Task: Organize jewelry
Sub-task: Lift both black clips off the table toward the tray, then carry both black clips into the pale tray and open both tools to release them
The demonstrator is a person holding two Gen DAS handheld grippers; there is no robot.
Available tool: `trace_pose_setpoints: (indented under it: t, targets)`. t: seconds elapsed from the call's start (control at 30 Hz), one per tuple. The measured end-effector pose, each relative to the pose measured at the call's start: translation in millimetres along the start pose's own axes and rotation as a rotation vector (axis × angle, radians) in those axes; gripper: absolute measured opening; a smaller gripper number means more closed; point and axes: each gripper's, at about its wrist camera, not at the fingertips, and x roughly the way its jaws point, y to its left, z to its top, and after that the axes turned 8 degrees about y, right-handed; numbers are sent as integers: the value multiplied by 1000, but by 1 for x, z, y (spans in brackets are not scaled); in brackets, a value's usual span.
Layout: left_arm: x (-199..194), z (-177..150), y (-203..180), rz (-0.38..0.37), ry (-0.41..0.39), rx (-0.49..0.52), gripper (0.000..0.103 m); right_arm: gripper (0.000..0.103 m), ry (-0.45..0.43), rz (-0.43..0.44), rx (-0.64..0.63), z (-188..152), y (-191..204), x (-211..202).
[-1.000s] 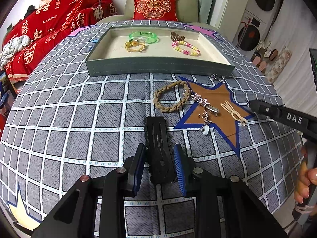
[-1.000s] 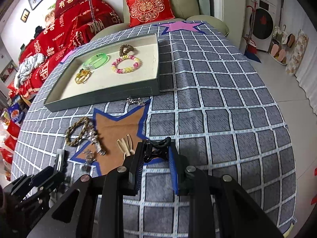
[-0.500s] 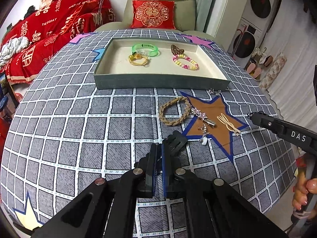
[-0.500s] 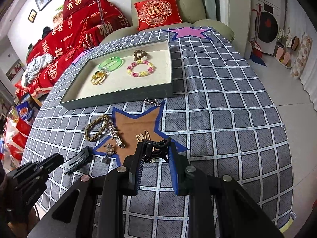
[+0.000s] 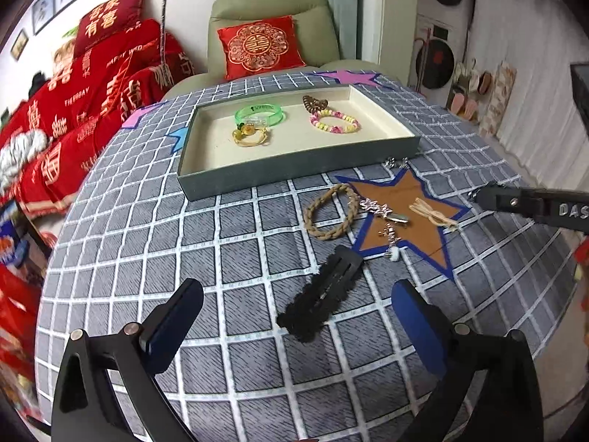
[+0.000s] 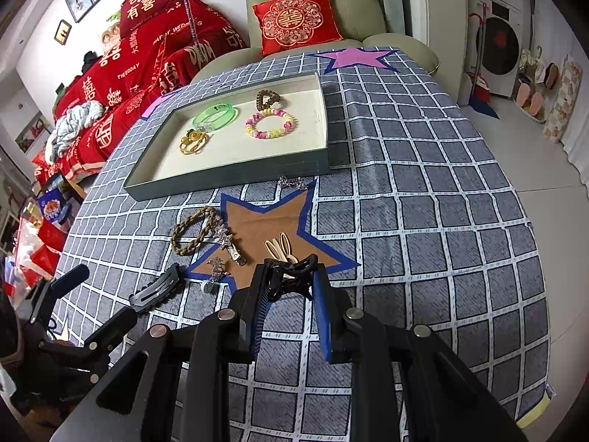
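My left gripper [image 5: 294, 291] hangs over the checked tablecloth, its jaws opening wide. A flat black hair clip [image 5: 324, 296] lies on the cloth between the fingers, touched by neither pad. My right gripper [image 6: 292, 272] is shut on a small black claw clip [image 6: 294, 280], held just above the brown star patch [image 6: 265, 228]. The grey tray [image 5: 294, 173] at the back holds a green bangle [image 5: 259, 114], a gold hair tie [image 5: 250, 136] and a pink-yellow bead bracelet [image 5: 335, 121].
On and beside the star lie a braided rope bracelet [image 5: 331, 215], a silver star clip [image 5: 383, 211], a cream hair clip [image 5: 434, 213] and a dangling silver earring [image 5: 392, 237]. A small silver piece [image 5: 395, 164] rests against the tray's front wall.
The left jaws, shut on the flat black clip half a second ago, now stand wide and the clip lies on the cloth. The right gripper keeps its claw clip.
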Motion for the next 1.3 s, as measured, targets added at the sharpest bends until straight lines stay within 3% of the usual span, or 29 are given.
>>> trace_pose_setpoints:
  t: [0.07,0.17,0.23,0.37,0.43,0.5,0.8,1.13,1.3]
  targets:
    - [8,3,-2,12,7,40,103,26,-1,1,1,0,0,0]
    - [24,5,-5,-30,61,97,103,26,0,2,-2,-1,1,-1]
    - [35,6,-10,-61,103,149,87,26,-1,2,-5,-3,1,-4]
    - [47,7,-14,-110,155,191,82,26,-6,4,-5,-5,2,-8]
    - [48,8,-10,-171,167,184,59,26,-8,3,-4,-5,2,-9]
    - [45,8,-10,-175,159,208,41,26,-8,3,-3,-5,3,-10]
    - [28,-2,-9,-150,112,141,41,26,-14,16,-3,-4,5,-15]
    - [-13,40,17,-131,-20,13,41,26,-46,36,-15,21,15,-24]
    - [-10,73,31,-102,-52,-19,41,26,-58,48,-22,49,20,-22]
